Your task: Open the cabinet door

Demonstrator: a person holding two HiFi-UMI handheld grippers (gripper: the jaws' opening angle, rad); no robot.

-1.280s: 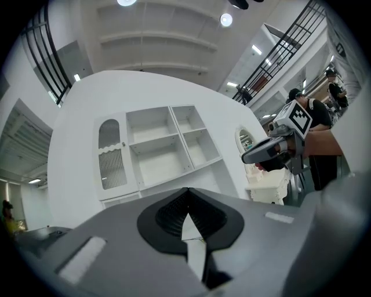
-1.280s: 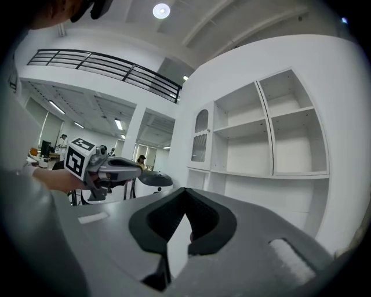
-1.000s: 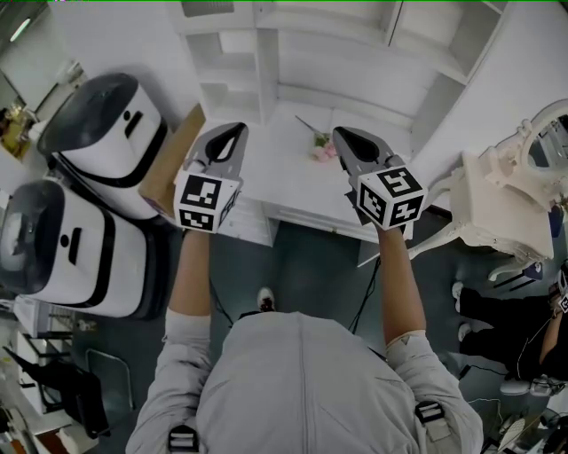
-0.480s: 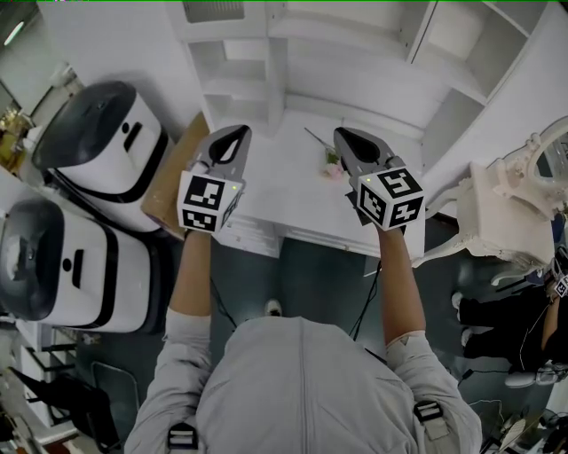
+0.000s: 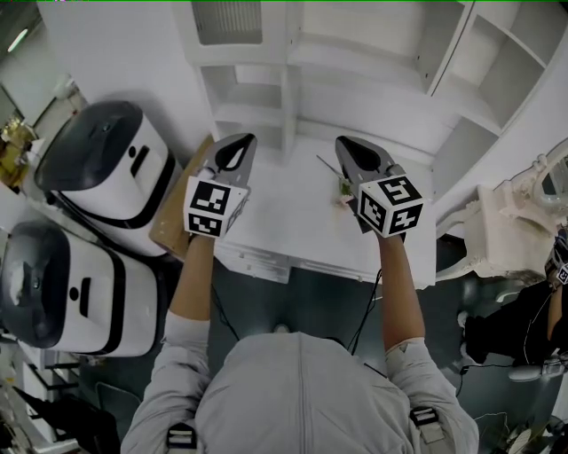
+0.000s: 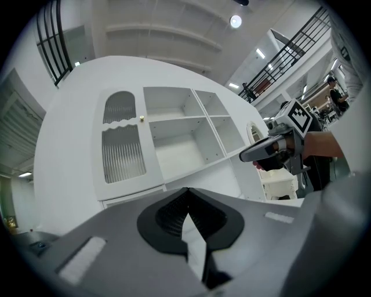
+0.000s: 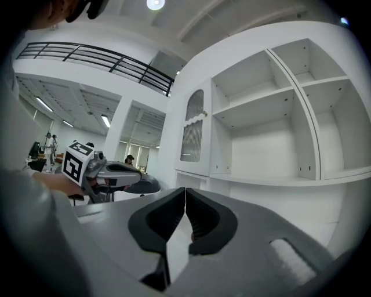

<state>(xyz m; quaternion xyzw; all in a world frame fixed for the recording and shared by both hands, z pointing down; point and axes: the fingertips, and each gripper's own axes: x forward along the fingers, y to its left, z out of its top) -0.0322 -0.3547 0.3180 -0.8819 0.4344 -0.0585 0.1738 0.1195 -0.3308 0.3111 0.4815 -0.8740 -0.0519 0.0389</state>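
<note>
The white cabinet door point(image 6: 123, 139) has a ribbed glass panel and a small gold knob point(image 6: 141, 118); it stands closed at the left end of the open shelves. The same door point(image 5: 229, 19) shows at the top of the head view, and in the right gripper view the door point(image 7: 193, 129) lies left of the shelves. My left gripper point(image 5: 241, 142) is shut and empty, held level over the white desk point(image 5: 293, 222), well short of the door. My right gripper point(image 5: 344, 142) is beside it, also shut on nothing. Each gripper's own view shows its jaws meeting, left gripper point(image 6: 185, 189) and right gripper point(image 7: 185, 190).
Two white-and-black machines point(image 5: 106, 151) point(image 5: 62, 275) stand at the left, with a brown cardboard box point(image 5: 173, 208) against the desk. A pink flower point(image 5: 342, 186) lies on the desk under the right gripper. A white ornate chair point(image 5: 515, 230) is at the right.
Both grippers have moved forward over the desk toward the cabinet, side by side. The cabinet and desk have slid lower in the head view. The jaws stayed shut.
</note>
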